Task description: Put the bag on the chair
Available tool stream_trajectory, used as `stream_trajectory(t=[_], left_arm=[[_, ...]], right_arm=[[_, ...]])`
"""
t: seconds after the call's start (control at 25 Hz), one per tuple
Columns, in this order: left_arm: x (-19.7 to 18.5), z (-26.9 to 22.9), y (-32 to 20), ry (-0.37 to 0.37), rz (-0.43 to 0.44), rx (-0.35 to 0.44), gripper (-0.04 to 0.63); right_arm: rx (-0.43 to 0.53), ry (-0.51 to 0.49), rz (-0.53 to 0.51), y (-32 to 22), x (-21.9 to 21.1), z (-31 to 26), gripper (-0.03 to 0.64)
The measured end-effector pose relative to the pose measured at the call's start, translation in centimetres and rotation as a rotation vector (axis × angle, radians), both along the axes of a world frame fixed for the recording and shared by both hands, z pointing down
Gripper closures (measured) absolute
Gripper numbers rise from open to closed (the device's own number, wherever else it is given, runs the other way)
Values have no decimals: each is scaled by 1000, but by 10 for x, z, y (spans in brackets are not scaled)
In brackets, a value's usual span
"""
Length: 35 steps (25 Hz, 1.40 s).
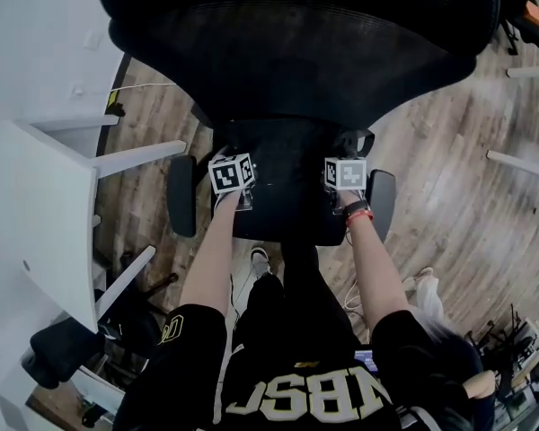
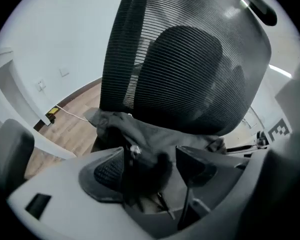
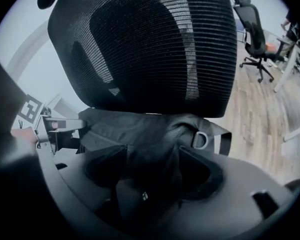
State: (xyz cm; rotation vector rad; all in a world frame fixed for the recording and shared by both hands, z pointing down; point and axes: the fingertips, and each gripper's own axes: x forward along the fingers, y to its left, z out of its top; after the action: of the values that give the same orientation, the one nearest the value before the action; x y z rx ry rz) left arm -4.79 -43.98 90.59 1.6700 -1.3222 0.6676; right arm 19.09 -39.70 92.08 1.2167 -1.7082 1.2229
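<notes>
The left hand-held gripper [image 2: 150, 160] has its jaws spread apart, with a dark fold and thin strap of the bag [image 2: 140, 129] lying loosely between them; neither pad is pressing on it. The right hand-held gripper [image 3: 150, 159] is also spread wide, and a bunched dark part of the same bag sits in the gap without being pinched. The bag rests on the seat of the chair [image 1: 296, 43], slumped against the foot of its black mesh backrest, between the two armrests [image 1: 181, 196]. A pale D-ring [image 3: 200, 140] hangs at the bag's right end, just under the backrest. Each gripper's cube [image 1: 231, 171] carries black-and-white square markers but no words. The right wrist, just in front of the chair, wears a red band [image 1: 357, 214]. The person's black shirt [image 1: 305, 393], nearer than the chair, bears large pale block letters seen upside down; I cannot read them for certain. A white surface [image 1: 36, 205] stands left of the chair on the wooden floor [image 1: 449, 196], and a second office chair [image 3: 255, 29] stands well beyond it.
</notes>
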Motion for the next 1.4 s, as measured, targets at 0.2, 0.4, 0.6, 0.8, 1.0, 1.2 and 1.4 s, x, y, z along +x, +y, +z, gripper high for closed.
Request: stream_trajectory(t=[0.2, 0.4, 0.6, 0.8, 1.0, 1.2, 1.4], left_arm=[[-1, -12, 11, 39, -30, -8, 247], [5, -31, 29, 62, -3, 12, 247], [11, -66, 47, 63, 40, 57, 247], [10, -131, 57, 42, 106, 182, 249], [7, -202, 64, 55, 143, 347, 267], [5, -274, 86, 34, 192, 504, 274], [-8, -325, 124, 63, 173, 587, 303]], right_arm=[[26, -51, 114, 4, 9, -12, 279], [71, -58, 133, 17, 4, -36, 281], [115, -54, 143, 35, -2, -67, 287], [213, -50, 149, 51, -10, -120, 313], [328, -39, 101, 66, -24, -163, 322], [441, -21, 109, 95, -32, -231, 351], [567, 5, 144, 131, -42, -295, 373]])
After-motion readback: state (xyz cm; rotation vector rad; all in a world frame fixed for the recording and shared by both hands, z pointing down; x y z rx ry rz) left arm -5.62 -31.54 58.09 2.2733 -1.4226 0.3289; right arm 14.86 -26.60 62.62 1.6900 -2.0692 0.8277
